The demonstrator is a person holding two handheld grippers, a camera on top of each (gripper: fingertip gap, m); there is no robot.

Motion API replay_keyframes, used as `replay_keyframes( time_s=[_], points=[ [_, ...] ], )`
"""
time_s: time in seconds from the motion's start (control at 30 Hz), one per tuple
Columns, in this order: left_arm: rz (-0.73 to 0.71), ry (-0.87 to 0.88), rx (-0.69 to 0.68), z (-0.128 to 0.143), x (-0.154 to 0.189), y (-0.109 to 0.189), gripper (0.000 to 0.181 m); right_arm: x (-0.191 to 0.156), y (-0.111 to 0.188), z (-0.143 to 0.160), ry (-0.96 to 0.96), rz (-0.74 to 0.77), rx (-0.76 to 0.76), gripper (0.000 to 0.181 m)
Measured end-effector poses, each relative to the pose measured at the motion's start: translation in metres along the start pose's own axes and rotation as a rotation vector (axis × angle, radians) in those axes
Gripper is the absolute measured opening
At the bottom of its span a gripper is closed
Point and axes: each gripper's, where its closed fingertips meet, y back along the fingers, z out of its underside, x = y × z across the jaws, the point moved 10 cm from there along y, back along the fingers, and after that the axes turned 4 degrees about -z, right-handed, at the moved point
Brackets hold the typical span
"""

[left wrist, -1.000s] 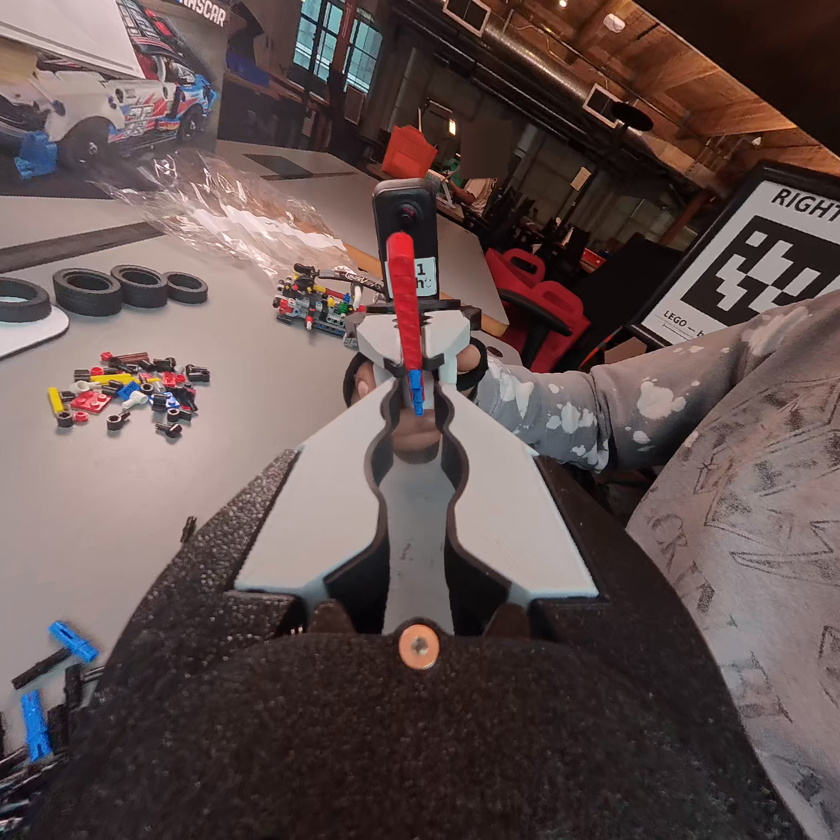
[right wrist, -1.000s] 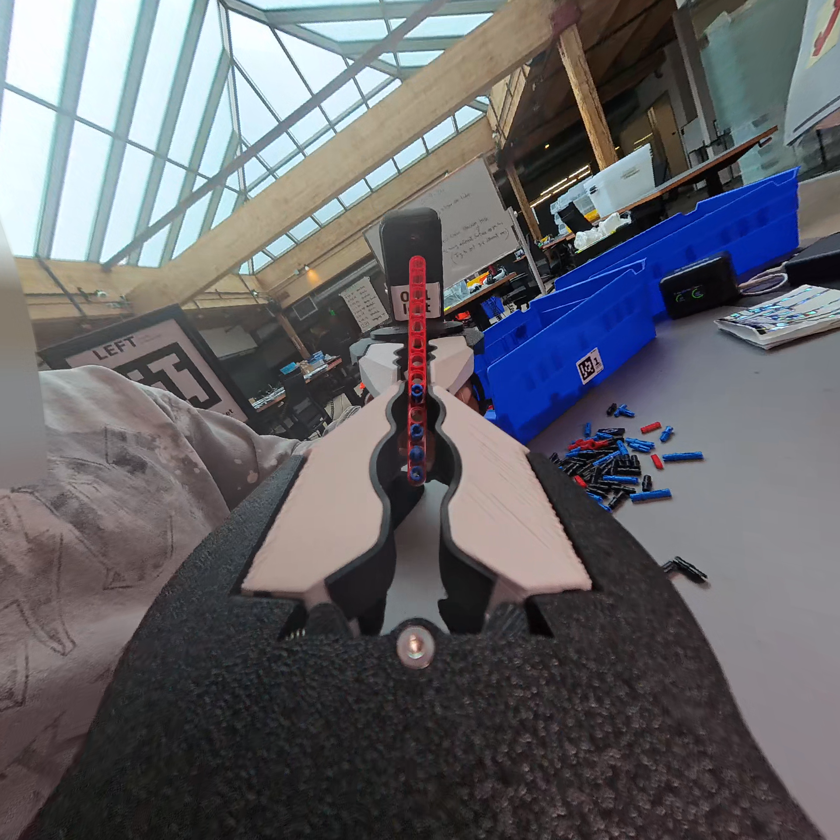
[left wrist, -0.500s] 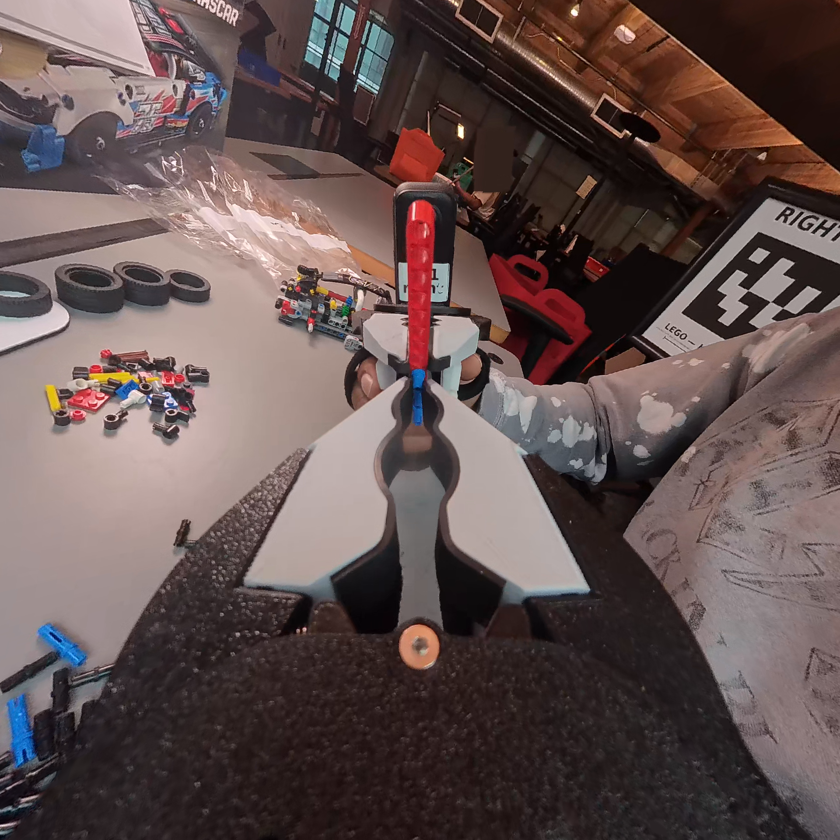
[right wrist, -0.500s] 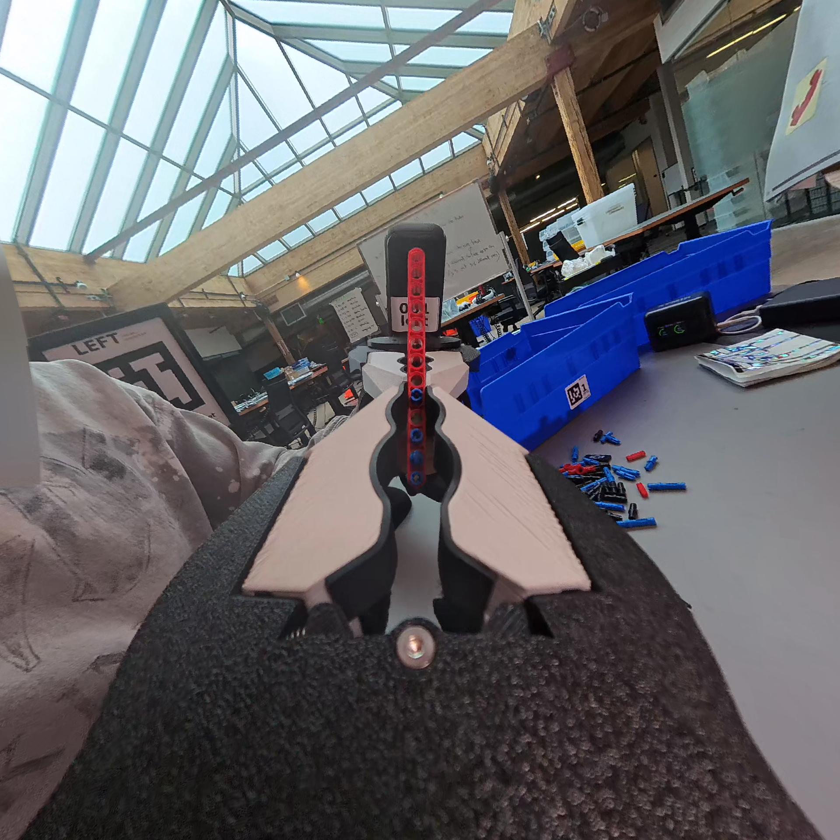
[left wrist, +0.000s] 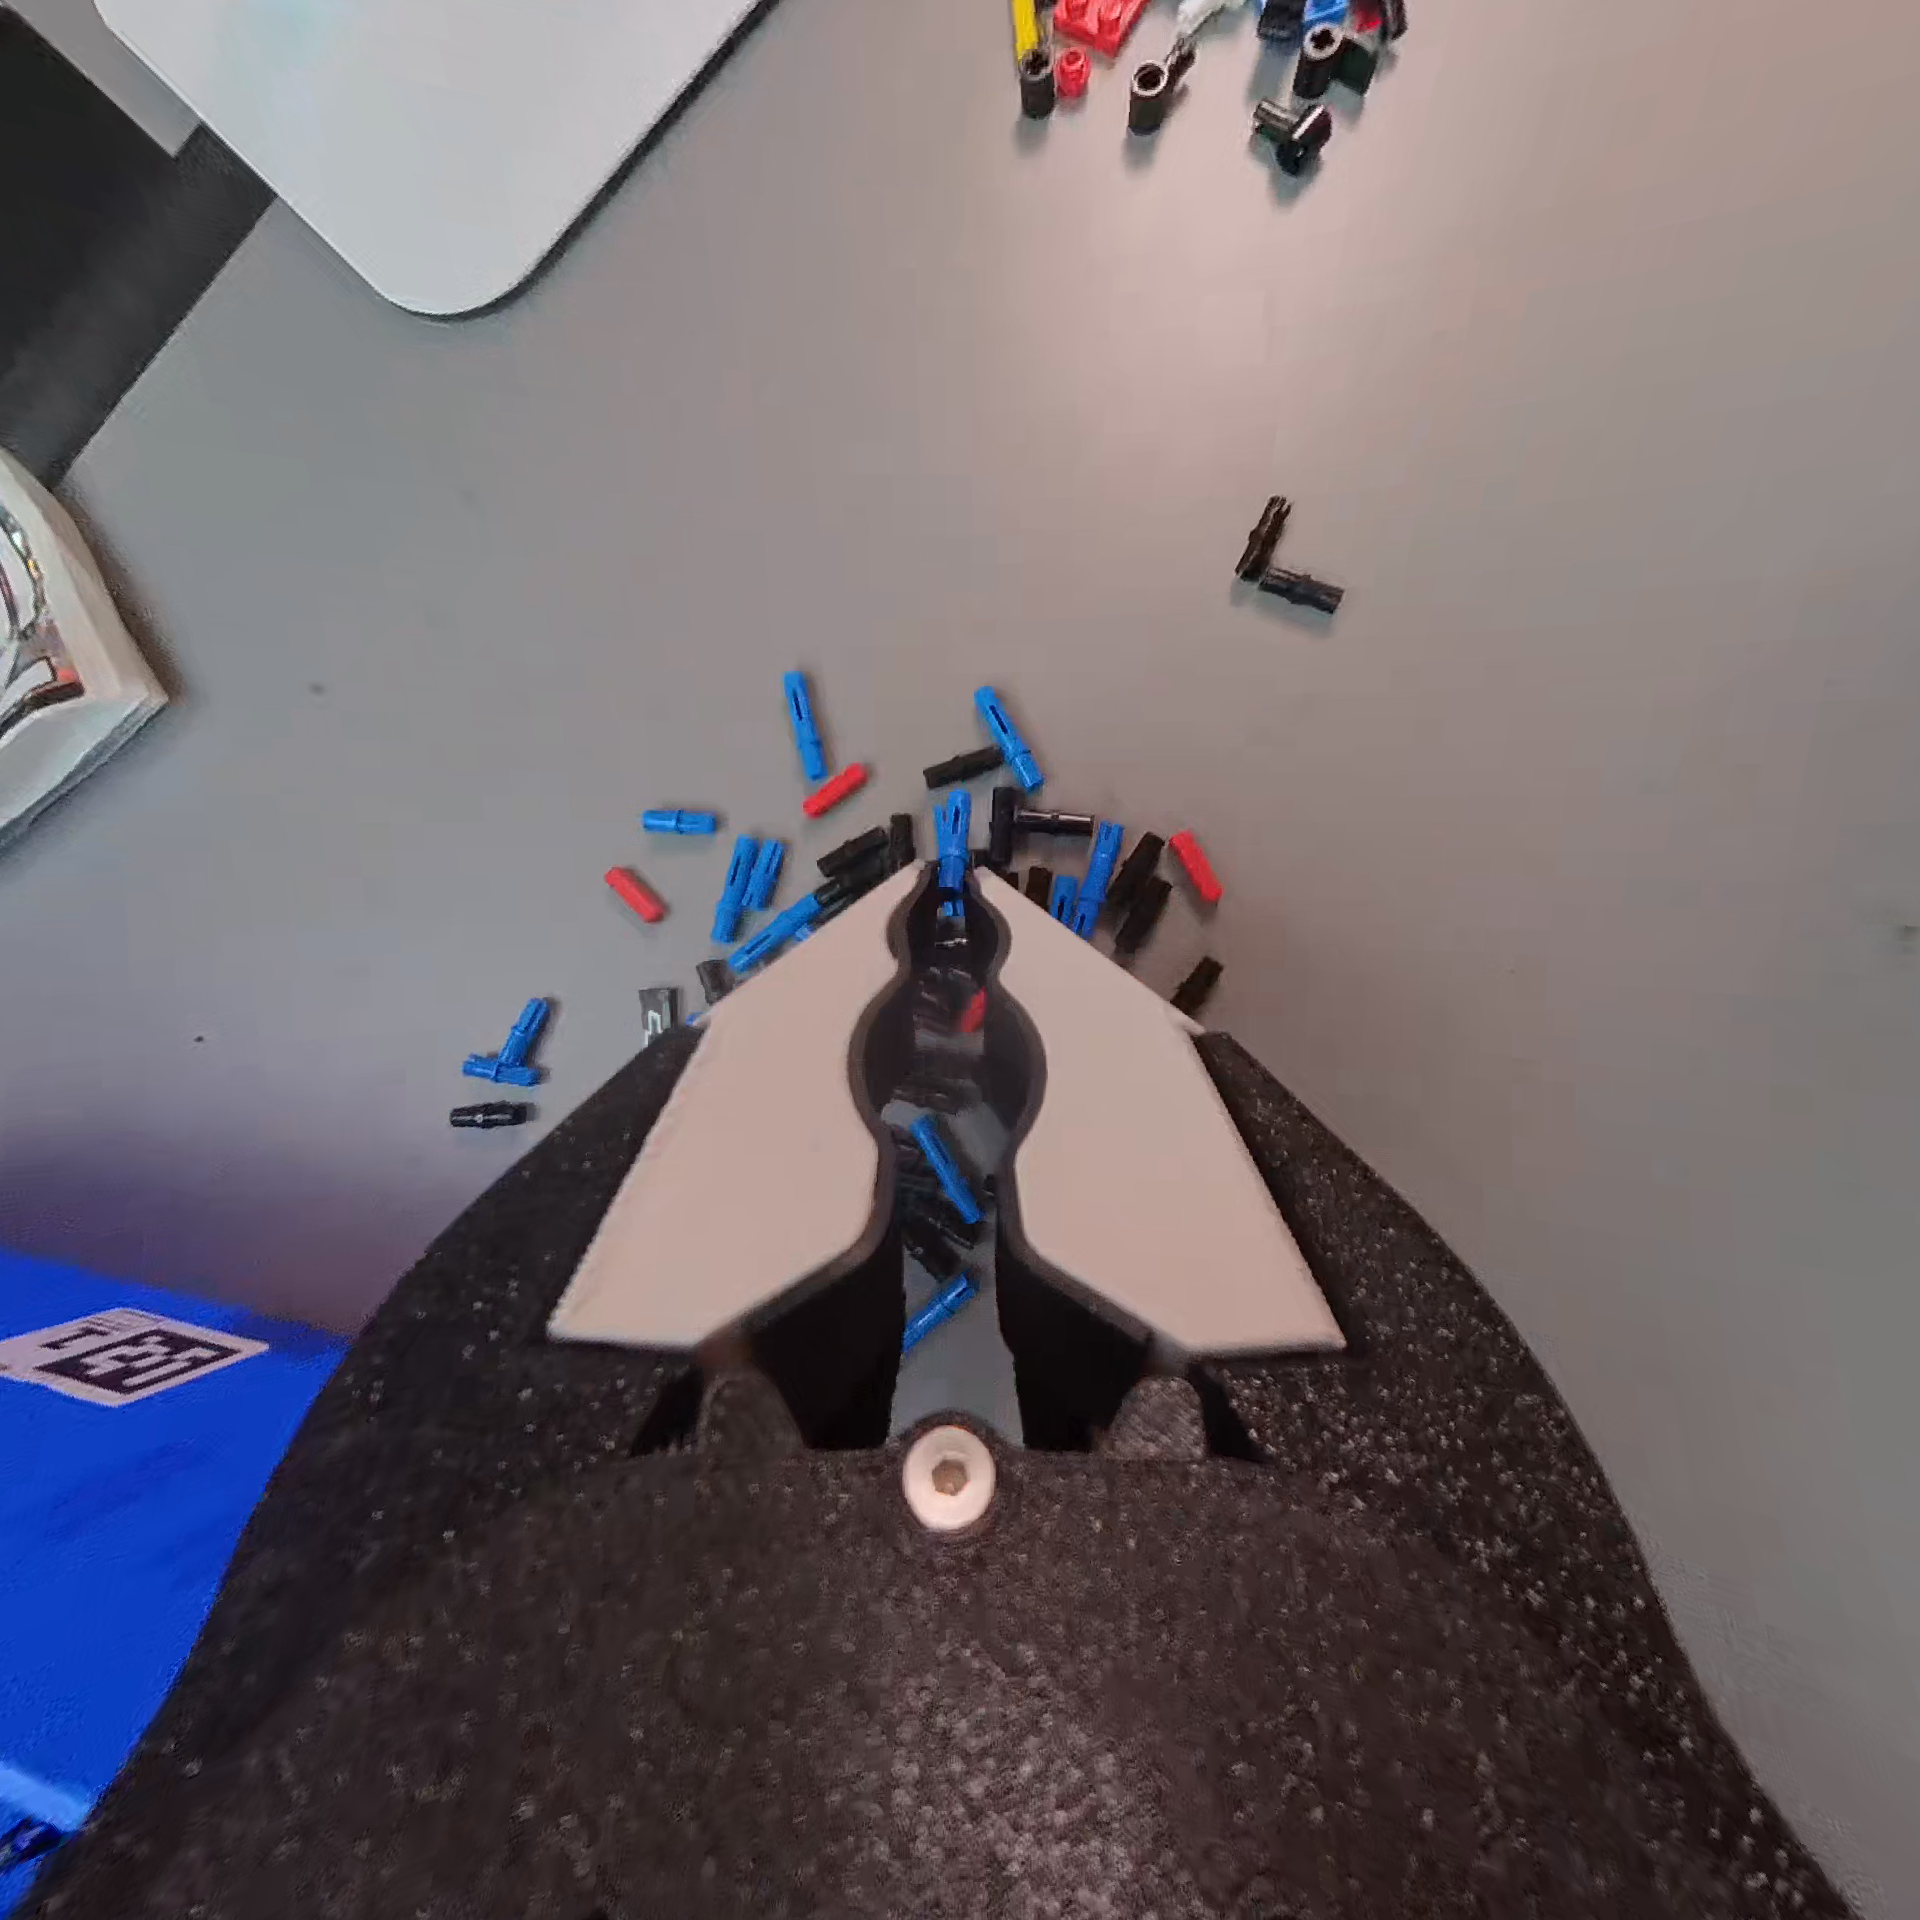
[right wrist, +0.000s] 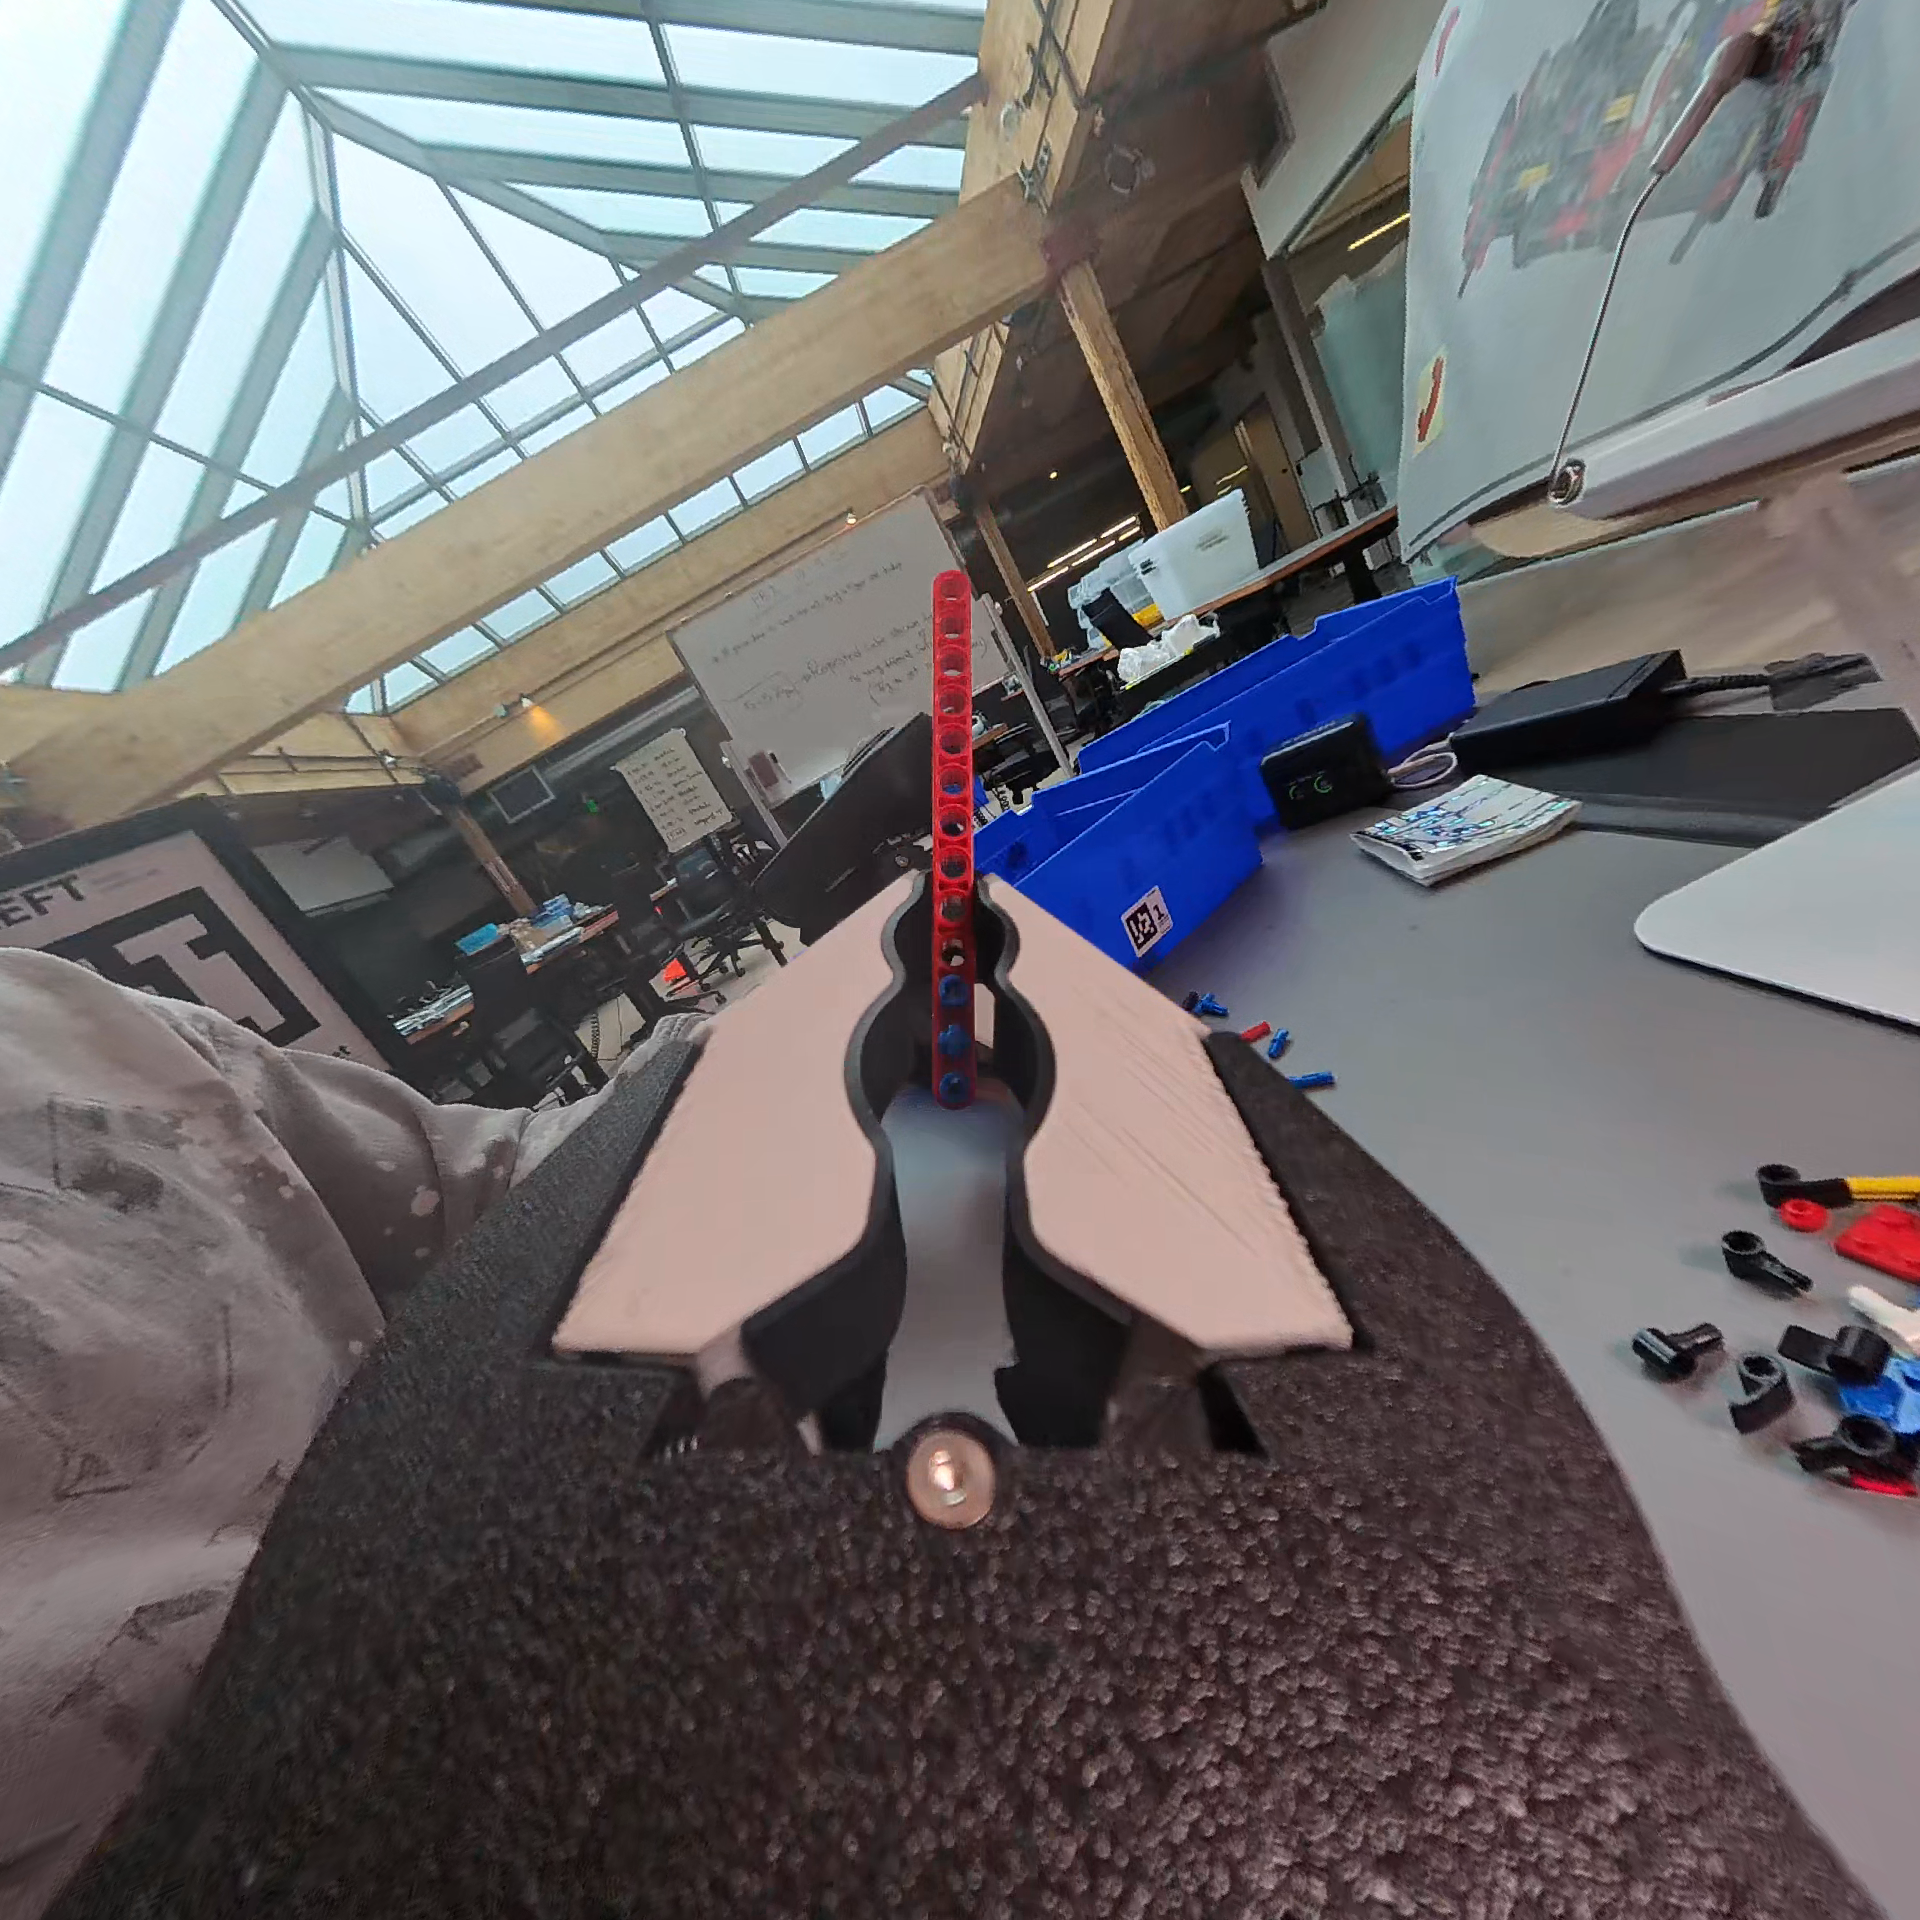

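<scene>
My left gripper [left wrist: 948,873] points down at a grey table, over a pile of blue, black and red pins [left wrist: 748,883]. Its tips are shut on a blue pin [left wrist: 953,831] at the pile's far side. More pins show through the gap between the fingers. My right gripper [right wrist: 951,883] is shut on a long red holed beam [right wrist: 951,727] and holds it upright above the table. Blue pins [right wrist: 953,992] sit in the beam's lower holes. The left gripper does not show in the right wrist view.
A white pad [left wrist: 416,135], mixed small parts [left wrist: 1195,52], two loose black pins [left wrist: 1288,582] and a blue bin [left wrist: 125,1455] surround the pile. The right wrist view shows blue bins [right wrist: 1195,831], a black box [right wrist: 1320,784], a booklet [right wrist: 1465,831], small parts [right wrist: 1849,1351] and a sleeve [right wrist: 156,1195]. Some 20 cm of space lies between my two pairs of fingers.
My left gripper has left the red beam, swung down to the pin pile and shut on a blue pin. My right gripper has turned a little and still holds the beam.
</scene>
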Motion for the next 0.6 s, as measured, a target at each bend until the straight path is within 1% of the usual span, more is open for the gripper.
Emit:
replay_keyframes(
  time_s=[0.03,0.1,0.17,0.2,0.23,0.33,0.37,0.4,0.5,0.6],
  points=[
    [0.002,-0.01,-0.011,0.001,0.002,-0.002,0.003,0.001,-0.001,0.001,-0.008,0.001,-0.004,0.006],
    [0.001,-0.01,-0.014,0.0,0.002,-0.003,0.009,0.003,-0.001,0.003,-0.038,0.006,0.002,0.007],
    [0.001,0.01,0.04,-0.003,0.001,0.0,0.02,0.006,-0.001,0.006,-0.091,0.005,0.029,0.006],
    [0.034,0.022,0.093,-0.006,0.002,0.004,0.025,0.008,-0.001,0.007,-0.121,-0.007,0.044,0.006],
    [0.115,0.035,0.179,-0.011,0.007,0.01,0.031,0.009,-0.002,0.009,-0.149,-0.019,0.056,0.007],
    [0.482,0.153,0.49,-0.031,0.027,0.033,0.026,0.009,-0.009,0.016,-0.207,-0.059,0.063,0.007],
    [0.612,0.189,0.554,-0.035,0.033,0.039,0.024,0.007,-0.013,0.019,-0.217,-0.07,0.061,0.007],
    [0.704,0.225,0.593,-0.039,0.038,0.042,0.022,0.006,-0.016,0.021,-0.227,-0.082,0.061,0.007],
    [0.832,0.293,0.64,-0.043,0.047,0.043,0.019,0.002,-0.025,0.027,-0.239,-0.107,0.051,0.007],
    [0.891,0.342,0.669,-0.043,0.048,0.043,0.012,-0.002,-0.029,0.03,-0.223,-0.114,0.034,0.006]
  ],
)
